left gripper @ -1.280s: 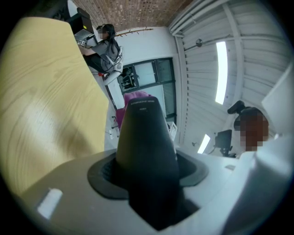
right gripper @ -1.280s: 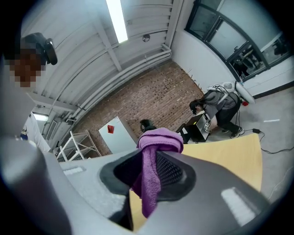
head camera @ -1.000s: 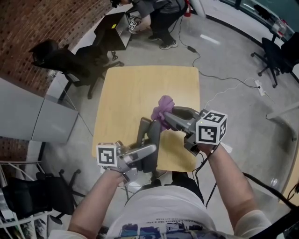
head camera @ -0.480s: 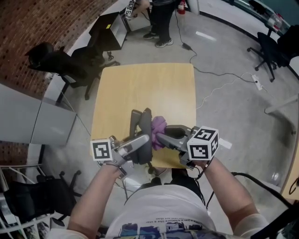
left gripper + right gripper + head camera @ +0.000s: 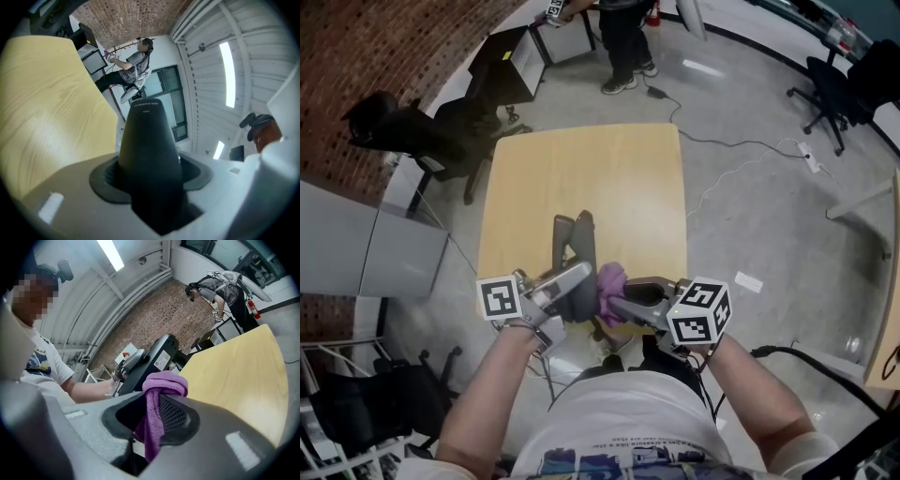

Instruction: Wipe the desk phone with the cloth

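Wooden table (image 5: 581, 169) — purple cloth (image 5: 611, 278) beside desk phone (image 5: 574, 246)

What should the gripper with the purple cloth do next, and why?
Probably nudge the right gripper a little toward the desk phone and rub the purple cloth along its side. The cloth is pinched in its jaws right beside the phone, while the left gripper grips the phone at the table's near edge.

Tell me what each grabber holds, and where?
Left gripper clamps the desk phone by its near end; right gripper pinches the purple cloth by a fold.
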Demonstrator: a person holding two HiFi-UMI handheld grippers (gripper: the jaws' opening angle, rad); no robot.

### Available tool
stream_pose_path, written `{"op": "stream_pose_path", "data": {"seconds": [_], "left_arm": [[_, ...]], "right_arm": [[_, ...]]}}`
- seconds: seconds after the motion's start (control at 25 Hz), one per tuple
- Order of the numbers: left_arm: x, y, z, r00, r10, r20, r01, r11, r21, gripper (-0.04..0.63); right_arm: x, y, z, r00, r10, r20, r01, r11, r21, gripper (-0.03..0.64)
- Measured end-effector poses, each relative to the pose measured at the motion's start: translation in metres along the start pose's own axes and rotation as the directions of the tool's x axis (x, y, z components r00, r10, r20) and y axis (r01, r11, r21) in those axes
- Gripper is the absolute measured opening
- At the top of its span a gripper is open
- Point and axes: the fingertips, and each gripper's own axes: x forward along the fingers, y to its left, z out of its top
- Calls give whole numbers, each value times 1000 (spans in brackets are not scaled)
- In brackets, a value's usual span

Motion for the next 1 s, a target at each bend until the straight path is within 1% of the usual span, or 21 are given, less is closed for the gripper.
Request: {"op": "stream_pose_path", "data": {"seconds": [0.2, 0.28, 0.32, 0.4, 0.44, 0.48, 0.56, 0.64, 0.8, 0.88, 1.0], "left_arm": [[-1, 15, 1, 998, 61, 0, -61, 998, 10, 293], [0, 23, 2, 995, 100, 2, -101, 995, 23, 293], [-1, 30, 2, 991, 132, 1, -132, 991, 26, 293], [-4, 49, 1, 976, 220, -7, -219, 974, 52, 293], [-5, 59, 1, 965, 261, -15, -259, 962, 89, 293], [-4, 68, 1, 957, 290, -23, -284, 950, 127, 293], [0, 84, 0, 940, 340, -36, -329, 928, 172, 293], [2, 102, -1, 912, 407, -45, -390, 898, 206, 293], [8, 137, -7, 846, 531, -41, -506, 826, 248, 293], [12, 156, -8, 800, 600, -27, -572, 775, 268, 292], [14, 180, -6, 721, 693, -8, -658, 688, 307, 291]], "right_arm": [[-7, 5, -15, 1000, -10, -29, 9, 1000, -17, 94], [-15, 3, -16, 999, -31, -23, 30, 999, -24, 94], [-20, 0, -16, 999, -47, -18, 46, 999, -29, 94], [-30, -5, -17, 996, -83, -11, 82, 996, -38, 94], [-35, -8, -17, 995, -99, -9, 99, 994, -39, 94], [-40, -11, -17, 994, -113, -6, 112, 993, -37, 94], [-50, -15, -17, 991, -135, -2, 135, 990, -33, 94], [-57, -17, -15, 989, -149, -3, 149, 988, -29, 94], [-71, -21, -12, 988, -154, 4, 154, 988, -16, 94], [-78, -21, -9, 988, -152, 10, 153, 988, -11, 94], [-84, -22, -6, 989, -145, 1, 145, 989, -17, 94]]}}
